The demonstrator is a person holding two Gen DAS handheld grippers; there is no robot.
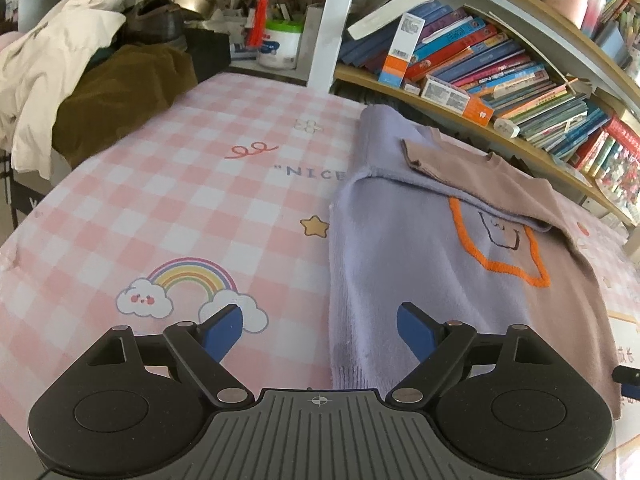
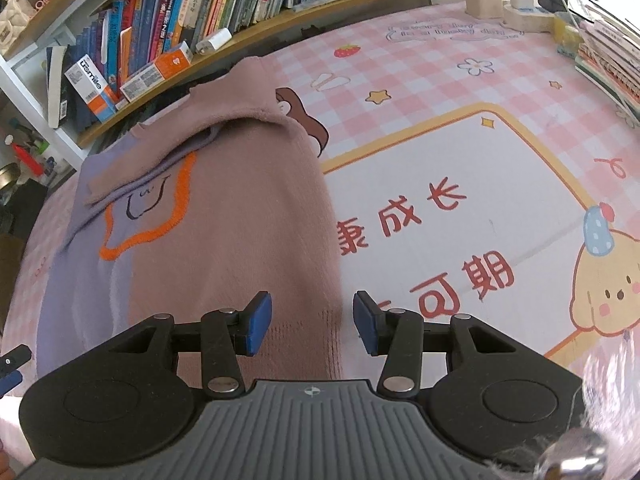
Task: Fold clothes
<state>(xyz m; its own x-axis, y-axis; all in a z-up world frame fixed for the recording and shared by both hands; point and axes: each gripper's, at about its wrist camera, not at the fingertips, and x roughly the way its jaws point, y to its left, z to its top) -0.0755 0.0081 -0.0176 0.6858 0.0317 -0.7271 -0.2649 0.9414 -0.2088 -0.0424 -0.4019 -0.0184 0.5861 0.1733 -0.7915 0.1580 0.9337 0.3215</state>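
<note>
Here, pink checked tablecloth [image 1: 200, 200] — bookshelf [image 1: 500, 72] behind.

1. The sweater [image 1: 380, 264] is a soft, matt knit, lilac on one half and dusty pink on the other, ribbed at the hem; its orange outline [image 1: 500, 268] is raised, fuzzy yarn.
2. The table cover [image 1: 180, 216] looks smooth with a slight sheen, printed in pink checks.
3. The left gripper [image 1: 320, 332] and right gripper [image 2: 312, 326] are matt black plastic with shiny metal rivets, blue rubbery pads and grey ribbed bases.
4. The shelf [image 2: 256, 28] looks like pale wood; the books [image 1: 500, 68] have glossy paper covers.
5. The jacket [image 1: 52, 60] is cream cloth, puffy and matt.
</note>
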